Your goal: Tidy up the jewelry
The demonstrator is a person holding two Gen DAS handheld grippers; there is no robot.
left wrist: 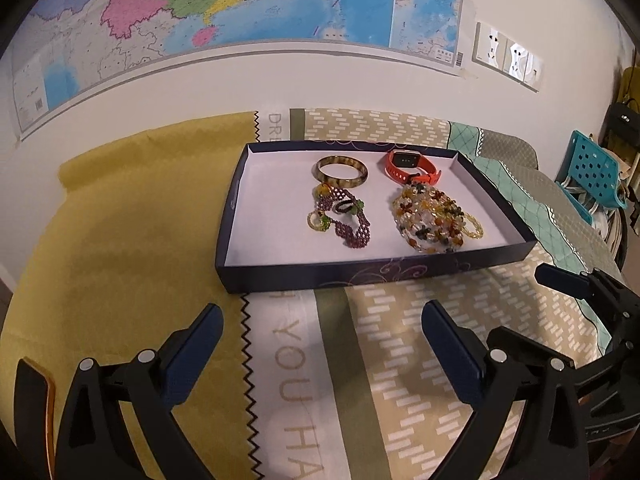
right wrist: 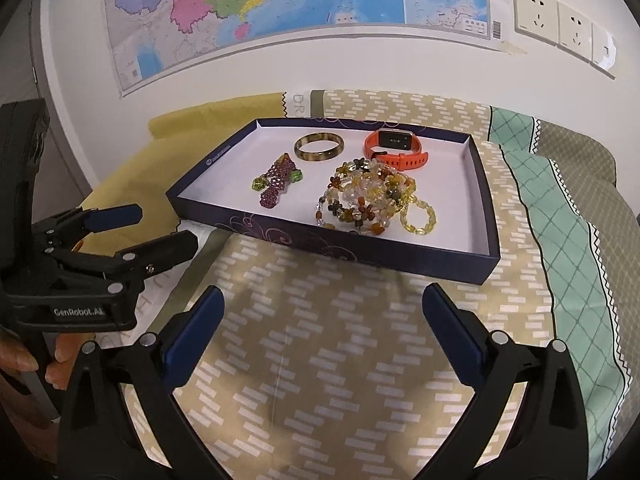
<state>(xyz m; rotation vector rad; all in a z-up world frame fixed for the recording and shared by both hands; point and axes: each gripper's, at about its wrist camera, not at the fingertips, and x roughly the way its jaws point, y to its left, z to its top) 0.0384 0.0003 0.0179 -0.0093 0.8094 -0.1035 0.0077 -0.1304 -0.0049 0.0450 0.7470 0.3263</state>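
Observation:
A dark blue box lid [left wrist: 320,278] [right wrist: 360,256] with a white inside lies on the bed. It holds a brown-green bangle [left wrist: 341,171] [right wrist: 319,145], an orange watch [left wrist: 412,166] [right wrist: 396,146], a purple bead piece [left wrist: 352,220] [right wrist: 276,184] and a heap of amber and clear bead strands [left wrist: 432,216] [right wrist: 372,200]. My left gripper [left wrist: 322,320] stands open in front of the lid, nothing between its fingers. My right gripper [right wrist: 322,302] is open too, empty, just short of the lid's near wall. The left gripper [right wrist: 160,228] also shows in the right wrist view, at the left.
A yellow cloth [left wrist: 132,240] and a patterned bedsheet [right wrist: 320,360] cover the bed. A map [left wrist: 240,0] and wall sockets [right wrist: 556,20] are on the wall behind. A teal perforated chair [left wrist: 592,172] stands at far right. A hand [right wrist: 40,360] holds the left gripper.

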